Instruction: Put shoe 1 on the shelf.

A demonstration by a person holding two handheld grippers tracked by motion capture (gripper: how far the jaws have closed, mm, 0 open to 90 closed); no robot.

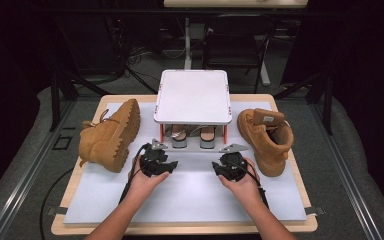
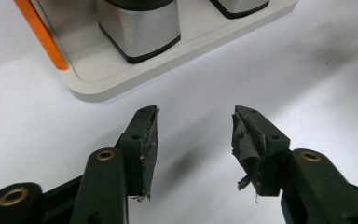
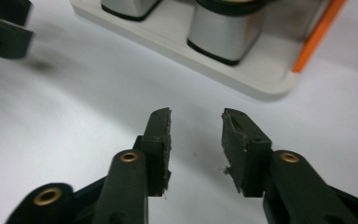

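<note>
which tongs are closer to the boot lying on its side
Left. The left tongs sit just right of the tipped boot; the right tongs are farther across the mat, nearer the upright boot.

My two black tongs, one in each hand

My left gripper (image 1: 156,161) and my right gripper (image 1: 231,165) are both black and chunky, and each has a grey three-cornered plate on top. A black cable trails back from each one along my arm. My arms are bare — no sleeves. Up close, the jaws are thick black bars with round brass rings in them and tiny screw holes near the tips. The pads (image 2: 150,144) on the inside are dark rubber, worn and ragged — bits hang off the edges, most on one pad (image 2: 248,140) of the left gripper.
</note>
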